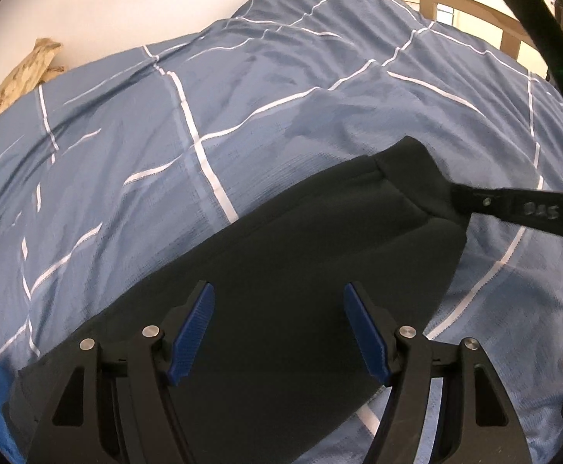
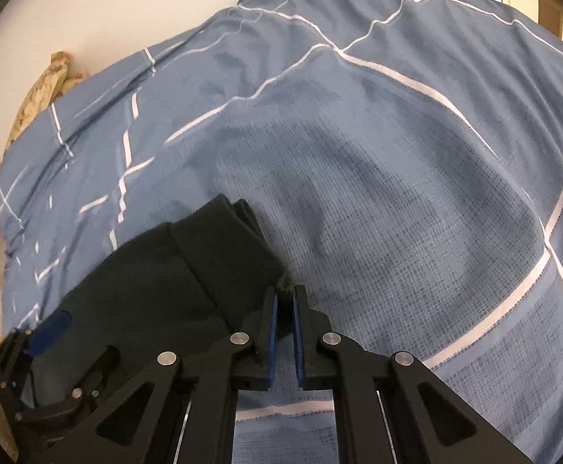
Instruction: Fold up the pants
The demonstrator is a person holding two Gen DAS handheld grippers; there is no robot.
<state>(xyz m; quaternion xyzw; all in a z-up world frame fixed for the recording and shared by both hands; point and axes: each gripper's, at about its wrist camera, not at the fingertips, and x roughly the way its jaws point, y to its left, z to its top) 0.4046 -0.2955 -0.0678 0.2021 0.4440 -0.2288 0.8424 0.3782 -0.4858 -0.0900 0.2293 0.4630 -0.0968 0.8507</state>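
Pants (image 1: 301,255), dark, soft knit, lying on a bed under a blue duvet (image 1: 165,123) with white grid stripes. Left wrist view: the garment spreads as a broad dark panel beneath the left tongs (image 1: 279,328), whose blue-padded fingers stand wide apart above the cloth, holding nothing. Its long axis runs from lower left to upper right, ending in a banded edge, waistband or cuff, which one I cannot tell. That far corner is met by the right tongs (image 1: 459,197), reaching in from the right edge. A wooden bed frame (image 1: 459,0) shows beyond the duvet. Right wrist view: the right tongs (image 2: 284,294) are nearly shut, their fingertips nipping only the very corner of the banded end (image 2: 219,247), where two layers seem stacked. The garment trails away to the lower left, toward the left tongs (image 2: 49,332). Risks, as judged: so slight a bite may slip when the end is lifted, or take one layer only and let the other sag; with the left tongs unclamped, the body could drag across the duvet and skew the fold; the soft duvet may bunch underneath.
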